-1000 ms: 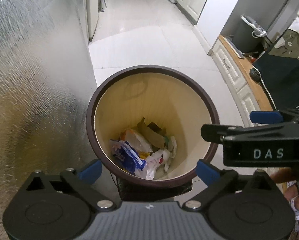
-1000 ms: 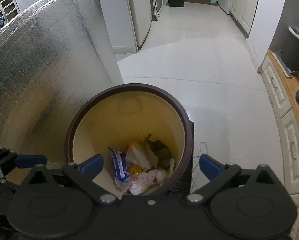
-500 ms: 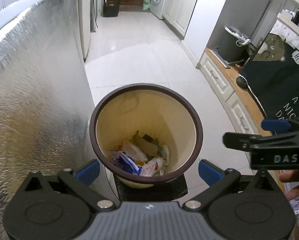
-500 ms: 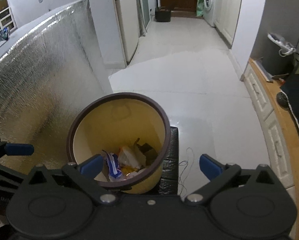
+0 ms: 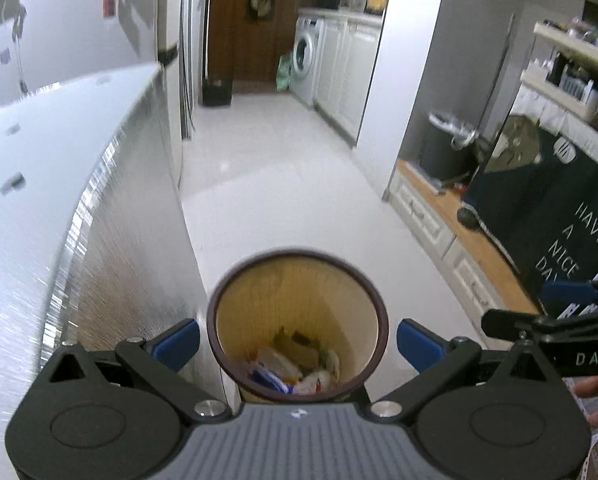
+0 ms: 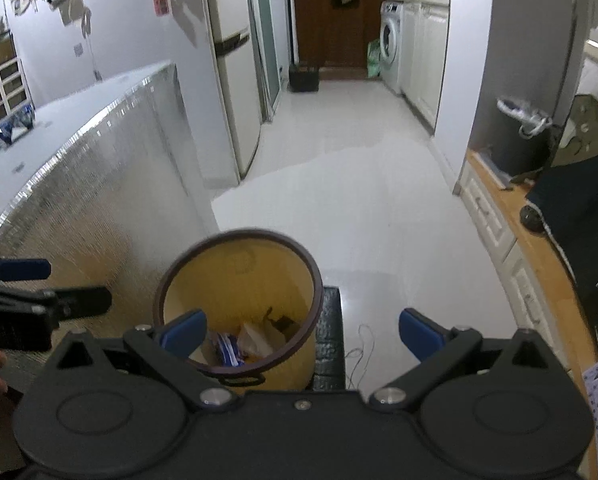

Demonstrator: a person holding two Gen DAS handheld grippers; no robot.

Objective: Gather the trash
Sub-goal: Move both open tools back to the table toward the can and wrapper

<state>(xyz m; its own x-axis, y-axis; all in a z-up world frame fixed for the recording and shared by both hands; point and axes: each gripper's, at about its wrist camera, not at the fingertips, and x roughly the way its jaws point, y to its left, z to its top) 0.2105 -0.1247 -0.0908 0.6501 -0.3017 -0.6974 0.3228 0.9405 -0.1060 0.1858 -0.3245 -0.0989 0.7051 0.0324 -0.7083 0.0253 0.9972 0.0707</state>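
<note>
The trash bin [image 5: 297, 320] stands on the white floor [image 5: 283, 184], directly below and ahead of both my grippers, its dark rim circling a yellow interior. Crumpled wrappers and paper [image 5: 291, 372] lie at its bottom (individual pieces are too blurred to identify). A dark block [image 6: 330, 336] sits against the bin's right side. My left gripper [image 5: 297, 342] hangs above the bin with fingers spread wide, holding nothing. My right gripper [image 6: 303, 334] is likewise spread wide and empty. A foil-covered counter [image 6: 99, 200] flanks the bin on the left; a wooden-topped cabinet [image 6: 511, 248] runs along the right. A washing machine [image 6: 391, 44] stands far down the corridor.
</note>
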